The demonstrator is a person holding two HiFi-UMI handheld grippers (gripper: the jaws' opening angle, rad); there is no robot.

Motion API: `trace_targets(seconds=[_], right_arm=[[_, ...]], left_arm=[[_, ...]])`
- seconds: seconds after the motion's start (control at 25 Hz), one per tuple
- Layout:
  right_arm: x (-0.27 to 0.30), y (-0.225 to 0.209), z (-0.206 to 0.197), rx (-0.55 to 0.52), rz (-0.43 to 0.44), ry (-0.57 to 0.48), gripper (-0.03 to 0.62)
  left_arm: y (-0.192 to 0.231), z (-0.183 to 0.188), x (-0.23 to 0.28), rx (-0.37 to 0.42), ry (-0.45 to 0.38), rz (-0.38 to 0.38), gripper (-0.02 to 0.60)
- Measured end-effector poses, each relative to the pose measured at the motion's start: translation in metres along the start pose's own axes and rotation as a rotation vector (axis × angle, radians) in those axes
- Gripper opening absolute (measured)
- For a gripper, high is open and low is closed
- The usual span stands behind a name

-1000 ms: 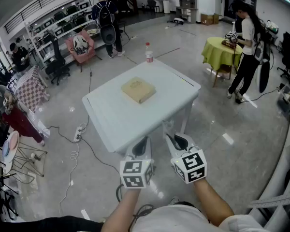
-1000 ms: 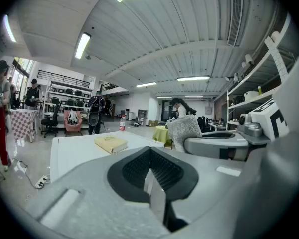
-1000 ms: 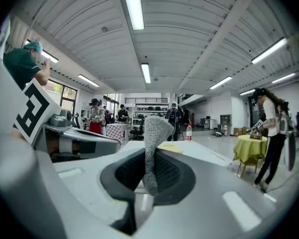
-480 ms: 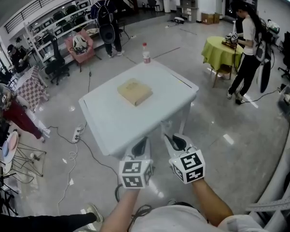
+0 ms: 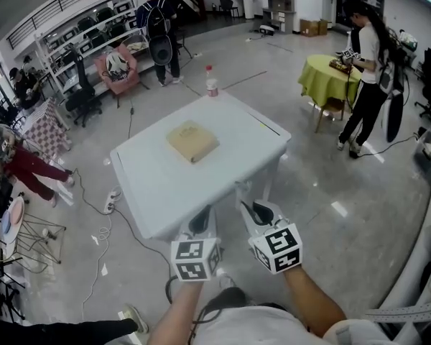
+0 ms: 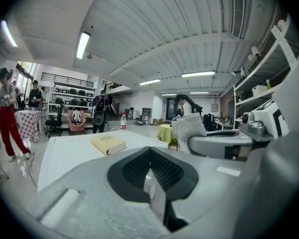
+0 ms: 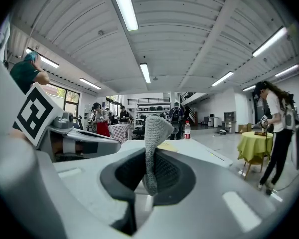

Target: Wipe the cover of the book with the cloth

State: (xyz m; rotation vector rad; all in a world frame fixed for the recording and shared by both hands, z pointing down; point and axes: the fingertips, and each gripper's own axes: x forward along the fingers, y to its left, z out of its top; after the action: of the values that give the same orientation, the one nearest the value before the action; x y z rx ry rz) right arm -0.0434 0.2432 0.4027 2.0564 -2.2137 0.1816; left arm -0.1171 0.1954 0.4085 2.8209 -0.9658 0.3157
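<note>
A white table [image 5: 165, 185] is seen from above in the head view. The book [image 5: 192, 141], tan-covered and closed, is laid flat on it, a little beyond the middle. A bottle [image 5: 212, 82] is stood at the table's far corner, at about 1 o'clock from the book and well apart from it. Both grippers are held just off the table's near edge, at 6 o'clock from the book, side by side and near each other. The left gripper [image 5: 200, 221] is clenched: in its own view the dark pads are seen pressed together with nothing held, and the book is seen ahead at 11 o'clock on the tabletop. The right gripper [image 5: 259, 210] is closed on the cloth [image 7: 151, 143], a grey knitted piece that is pinched between the pads and stands up out of them, its top folded over. The same cloth is seen at 2 o'clock in the left gripper view. The cloth and both grippers are well apart from the book. At 2 o'clock from the white table a round table [image 5: 325, 77] draped in yellow-green is seen, with a person [image 5: 366, 77] stood just beside it. Shelving [image 5: 72, 31] and more people are seen at 10 o'clock.
</note>
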Motion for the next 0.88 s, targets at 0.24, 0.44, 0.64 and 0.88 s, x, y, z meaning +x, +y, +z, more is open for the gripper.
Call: trace_targets(seconds=[0.24, 0.44, 0.64, 0.88], right_arm=[[0.023, -0.023, -0.008, -0.032, 0.034, 0.017, 0.029], [0.067, -0.044, -0.007, -0.062, 0.067, 0.041, 0.029], [0.13, -0.062, 0.001, -0.093, 0.123, 0.051, 0.029], [0.213, -0.085, 0.018, -0.112, 0.191, 0.067, 0.029]], left_arm=[[0.004, 0.001, 0.039, -0.006, -0.01, 0.01, 0.007], [0.027, 0.003, 0.082, -0.042, -0.001, 0.023, 0.006], [0.062, 0.007, 0.13, -0.058, 0.015, 0.053, 0.006], [0.115, 0.019, 0.187, -0.072, 0.043, 0.102, 0.006]])
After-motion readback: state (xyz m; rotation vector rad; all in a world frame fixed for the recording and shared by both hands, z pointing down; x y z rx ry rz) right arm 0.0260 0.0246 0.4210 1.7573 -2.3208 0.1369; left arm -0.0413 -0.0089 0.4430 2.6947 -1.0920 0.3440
